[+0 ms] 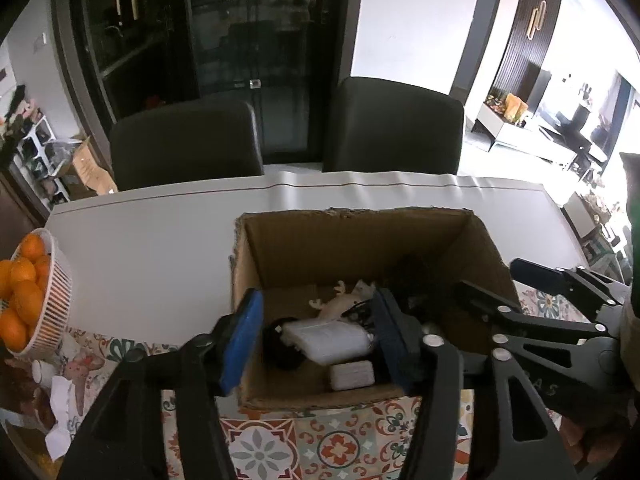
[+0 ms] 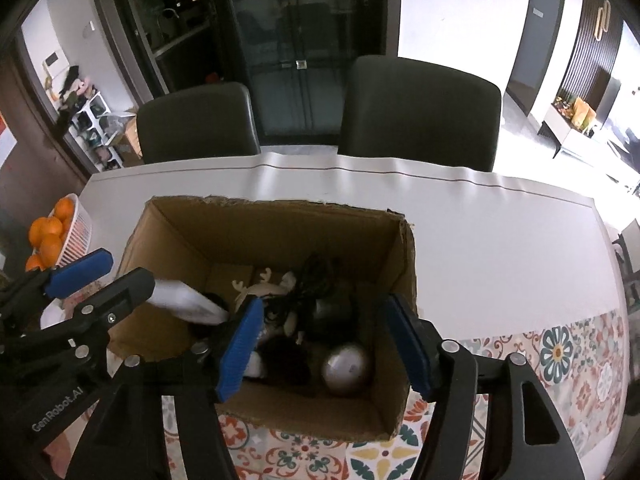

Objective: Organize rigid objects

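Observation:
An open cardboard box (image 1: 256, 264) (image 2: 404, 264) stands on the table. It holds a white case (image 1: 330, 338), a small grey block (image 1: 352, 376), a pale deer figure (image 1: 340, 304) (image 2: 256, 286), black cables (image 2: 308, 280), a silver ball (image 2: 346, 368) and dark round things. My left gripper (image 1: 316, 344) is open and empty over the box's near left part. It also shows in the right wrist view (image 2: 108, 276). My right gripper (image 2: 326, 344) is open and empty over the box's near right part. It also shows in the left wrist view (image 1: 508, 280).
A white basket of oranges (image 1: 52, 308) (image 2: 78, 236) sits at the table's left edge. A patterned cloth (image 1: 264, 448) (image 2: 560, 356) covers the near table. A white sheet (image 1: 160, 248) covers the far part. Two dark chairs (image 1: 184, 144) (image 2: 420, 112) stand behind.

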Tool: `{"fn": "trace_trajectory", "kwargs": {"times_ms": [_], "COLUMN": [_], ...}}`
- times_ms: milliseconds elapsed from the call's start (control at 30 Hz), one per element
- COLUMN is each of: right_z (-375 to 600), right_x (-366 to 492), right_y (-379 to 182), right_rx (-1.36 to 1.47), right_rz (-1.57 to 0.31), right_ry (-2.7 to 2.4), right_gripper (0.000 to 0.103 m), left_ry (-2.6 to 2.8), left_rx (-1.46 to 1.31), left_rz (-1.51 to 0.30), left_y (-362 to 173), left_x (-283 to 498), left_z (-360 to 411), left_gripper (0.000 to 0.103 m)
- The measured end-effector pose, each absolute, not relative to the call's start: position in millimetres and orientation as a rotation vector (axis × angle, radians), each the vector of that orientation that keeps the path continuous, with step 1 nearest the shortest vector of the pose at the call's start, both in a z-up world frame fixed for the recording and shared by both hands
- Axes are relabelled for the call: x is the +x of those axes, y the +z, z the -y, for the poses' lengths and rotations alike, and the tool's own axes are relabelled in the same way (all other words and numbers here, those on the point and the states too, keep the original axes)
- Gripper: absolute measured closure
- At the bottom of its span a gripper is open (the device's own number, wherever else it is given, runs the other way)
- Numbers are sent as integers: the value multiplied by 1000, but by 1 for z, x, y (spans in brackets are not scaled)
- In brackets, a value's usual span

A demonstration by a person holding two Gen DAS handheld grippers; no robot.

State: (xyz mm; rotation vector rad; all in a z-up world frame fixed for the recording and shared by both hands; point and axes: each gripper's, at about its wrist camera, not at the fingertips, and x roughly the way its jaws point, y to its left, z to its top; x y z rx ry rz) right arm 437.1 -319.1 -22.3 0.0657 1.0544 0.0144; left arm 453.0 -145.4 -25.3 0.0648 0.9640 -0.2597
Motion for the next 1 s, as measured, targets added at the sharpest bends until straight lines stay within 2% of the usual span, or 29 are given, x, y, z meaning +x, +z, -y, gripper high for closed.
{"fn": "trace_trajectory", "kwargs": {"times_ms": [167,233,567,733,1000], "right_z": [317,317,308,299,281], "right_x": [426,418,351,303,241], "right_y": [-15,-9,34,61,94], "right_rx": [63,65,89,79,10], "right_rz": [-1029,-1003,-873,-784,-684], "right_ry": [-45,-76,-142,-167,-180], "right_gripper": [29,24,24,24,24], "left_ry": [-182,-154,-121,-118,-102], "left_rx": [119,127,99,108,101], "left_rz": [-924,-905,-814,-740,-659], "left_y": [-16,-12,25,48,74], "left_x": [440,433,366,320,254], "left_z": [139,135,108,98,81], "left_gripper": [25,22,5,0,0]}}
